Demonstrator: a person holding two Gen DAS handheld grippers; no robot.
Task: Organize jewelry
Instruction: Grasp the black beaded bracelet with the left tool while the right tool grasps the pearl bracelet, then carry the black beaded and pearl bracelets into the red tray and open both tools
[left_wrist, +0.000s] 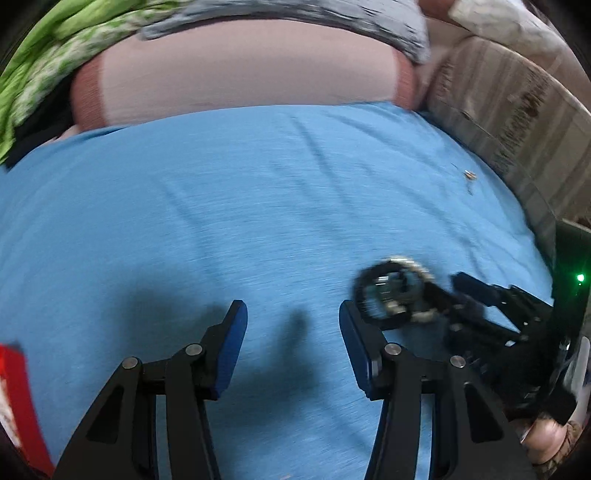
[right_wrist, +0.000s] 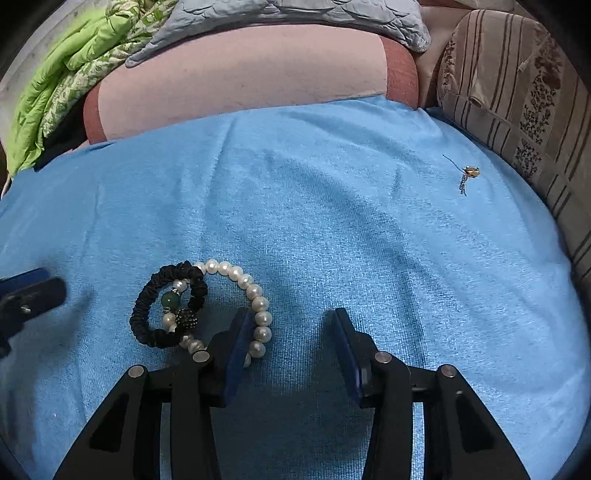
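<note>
A blue towel (right_wrist: 332, 221) covers the surface. On it lies a white pearl bracelet (right_wrist: 258, 295) with a green bead and a dark sparkly bead, overlapped by a black fabric hair tie (right_wrist: 147, 314). My right gripper (right_wrist: 291, 332) is open and empty, and its left finger (right_wrist: 236, 343) overlaps the bracelet's right side. A small gold piece with a thin chain (right_wrist: 470, 172) lies far right. In the blurred left wrist view my left gripper (left_wrist: 293, 332) is open over bare towel, with the hair tie and bracelet (left_wrist: 391, 291) just to its right and the right gripper (left_wrist: 454, 291) beyond them.
A pink cushion (right_wrist: 251, 74) lies behind the towel, with green patterned cloth (right_wrist: 66, 74) and a grey quilt (right_wrist: 295, 14) past it. A striped floral pillow (right_wrist: 517, 92) borders the right. A red object (left_wrist: 14, 387) sits low left, and a dark device with a green light (left_wrist: 580, 277) at far right.
</note>
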